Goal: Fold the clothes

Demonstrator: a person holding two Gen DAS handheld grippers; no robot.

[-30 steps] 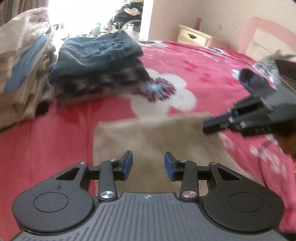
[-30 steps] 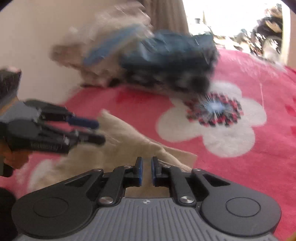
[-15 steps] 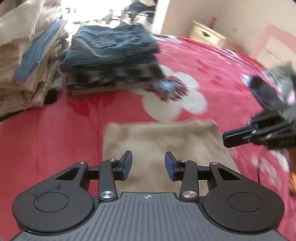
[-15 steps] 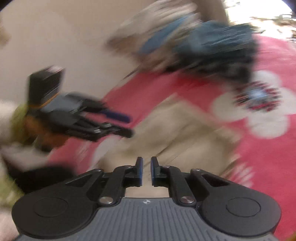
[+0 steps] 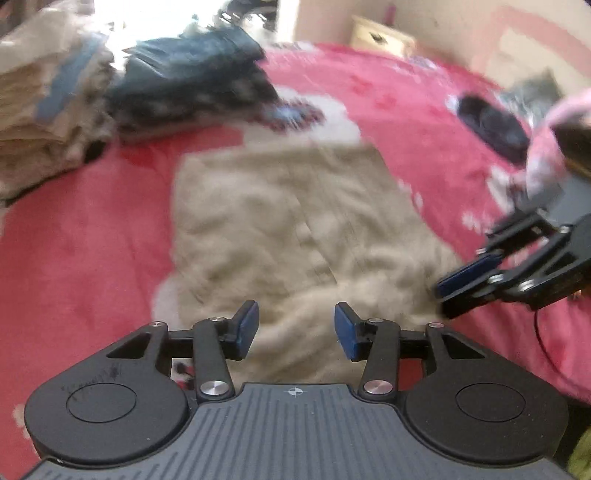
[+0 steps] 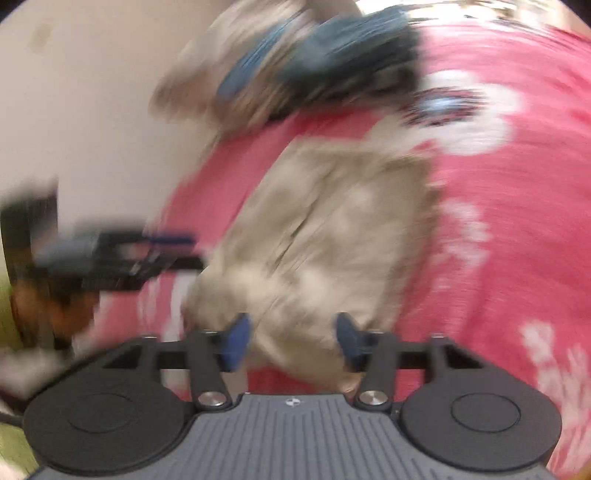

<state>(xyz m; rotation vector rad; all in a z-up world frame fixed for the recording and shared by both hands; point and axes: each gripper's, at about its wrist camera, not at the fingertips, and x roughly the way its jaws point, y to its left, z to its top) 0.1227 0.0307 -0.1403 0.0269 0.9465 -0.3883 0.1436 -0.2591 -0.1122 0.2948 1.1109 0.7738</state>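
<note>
A beige garment [image 5: 295, 221] lies spread on the red flowered bedcover [image 5: 81, 251]; it also shows in the right wrist view [image 6: 332, 236]. My left gripper [image 5: 295, 326] is open and empty over the garment's near edge. My right gripper [image 6: 291, 341] is open and empty over the garment's near corner. In the left wrist view the right gripper [image 5: 465, 284] sits at the garment's right edge. In the right wrist view the left gripper [image 6: 166, 251] sits blurred at the garment's left side.
A stack of folded jeans and dark clothes [image 5: 192, 85] and a taller pile of light folded clothes [image 5: 40, 110] stand at the far left of the bed. A dark item [image 5: 491, 125] lies far right. A nightstand [image 5: 380, 35] stands behind.
Both grippers have pulled back toward the garment's near edge. My right gripper has gone from shut to open. More of the beige garment now shows, lying flat.
</note>
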